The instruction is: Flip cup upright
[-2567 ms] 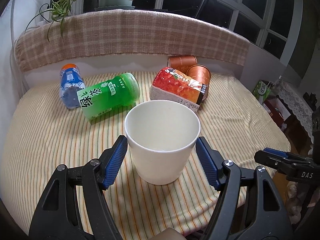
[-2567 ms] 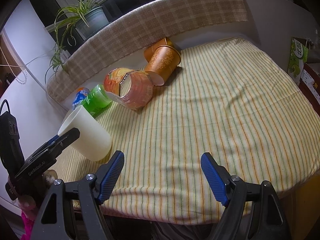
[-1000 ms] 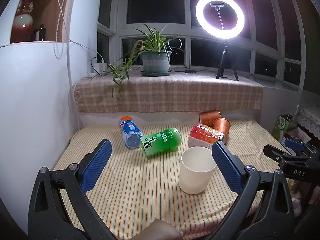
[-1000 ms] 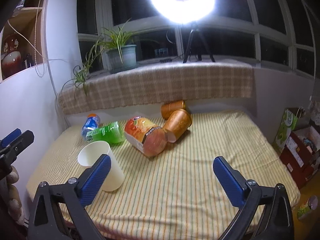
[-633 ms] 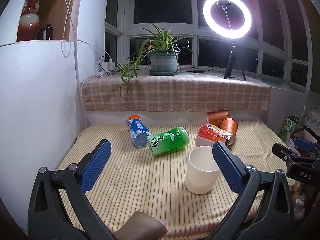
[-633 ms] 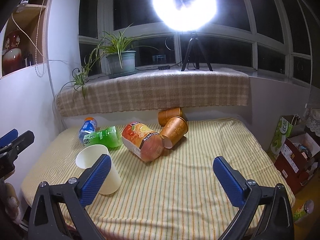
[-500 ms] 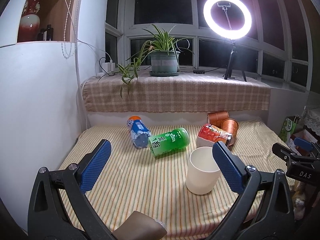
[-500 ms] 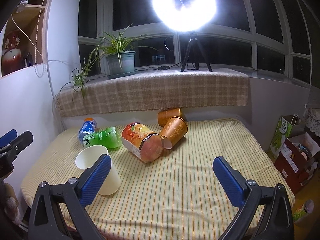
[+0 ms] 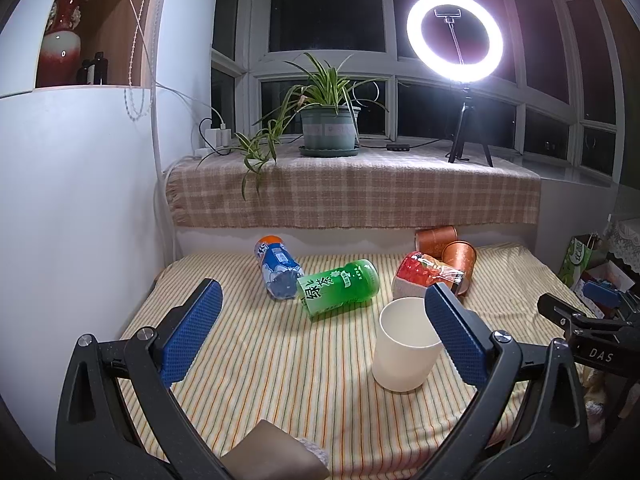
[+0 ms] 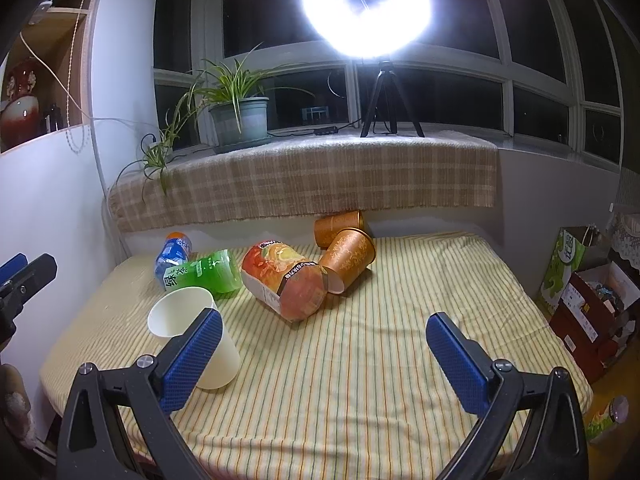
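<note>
A plain white cup (image 9: 404, 344) stands upright, mouth up, on the striped yellow cloth (image 9: 280, 360); it also shows at the left in the right wrist view (image 10: 192, 332). My left gripper (image 9: 320, 332) is open and empty, drawn back from the cup, whose right side sits behind the right finger. My right gripper (image 10: 324, 356) is open and empty over the cloth's near edge, with the cup behind its left finger. The right gripper's tip (image 9: 576, 320) shows at the right edge of the left wrist view.
Lying on their sides behind the cup are a green tea bottle (image 9: 340, 286), a blue bottle (image 9: 276, 266), a red-orange carton (image 9: 424, 274) and two copper cups (image 9: 448, 248). A plaid-covered sill (image 9: 352, 188) holds a potted plant and ring light. Boxes (image 10: 588, 296) stand right of the table.
Both grippers have pulled back and up from the table since 2.6 s ago, when the left gripper's open fingers flanked the cup. In the last half second almost nothing moves.
</note>
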Motion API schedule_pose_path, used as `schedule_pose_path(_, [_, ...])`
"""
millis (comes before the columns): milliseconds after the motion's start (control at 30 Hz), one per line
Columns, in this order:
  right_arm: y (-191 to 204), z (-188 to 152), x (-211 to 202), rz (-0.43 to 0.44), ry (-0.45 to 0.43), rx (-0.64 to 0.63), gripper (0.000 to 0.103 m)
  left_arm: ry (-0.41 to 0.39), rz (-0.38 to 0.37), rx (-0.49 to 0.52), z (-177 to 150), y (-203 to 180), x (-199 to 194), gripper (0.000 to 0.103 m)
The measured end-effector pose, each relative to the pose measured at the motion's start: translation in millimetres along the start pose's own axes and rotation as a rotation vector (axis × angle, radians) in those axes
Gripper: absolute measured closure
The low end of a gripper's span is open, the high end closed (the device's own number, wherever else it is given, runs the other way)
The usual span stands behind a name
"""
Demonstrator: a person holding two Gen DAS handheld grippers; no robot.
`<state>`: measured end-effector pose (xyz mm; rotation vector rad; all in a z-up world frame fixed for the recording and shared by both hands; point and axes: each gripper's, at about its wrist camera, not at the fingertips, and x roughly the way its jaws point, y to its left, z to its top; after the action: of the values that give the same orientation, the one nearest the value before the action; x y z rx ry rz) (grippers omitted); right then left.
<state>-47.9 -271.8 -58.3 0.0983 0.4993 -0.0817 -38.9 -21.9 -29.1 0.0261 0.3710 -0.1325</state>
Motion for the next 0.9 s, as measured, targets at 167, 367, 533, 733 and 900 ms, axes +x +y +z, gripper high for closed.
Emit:
schedule_pose_path(167, [-1.8,-1.5,2.6,-0.004,0.007,0.008,0.0,-0.004,0.003,0.001,1.5,-0.9,-0.7,0.0])
schedule_pose_path(367, [-4.4,-3.0,5.4,-0.009,0.015,0.016,0.0,-0.003,0.005,0.001,1.5,-0.9,-0.5,0.0])
schedule_pose_path(533, [-4.0,-4.0,6.6,-0.009,0.021,0.013,0.0,-0.003,0.008,0.003,3.2,-1.4,-1.0,0.0])
schedule_pose_path(733, [-1.6,-4.4,9.4,-0.009,0.03,0.008,0.0,0.003,0.015,0.001,3.8,0.3,2.7,0.0])
schedule_pose_path(900, [-0.5,-5.2,10.9,-0.008,0.035,0.008,0.0,0.001,0.024,-0.005,2.5,2.7,4.4,0.0])
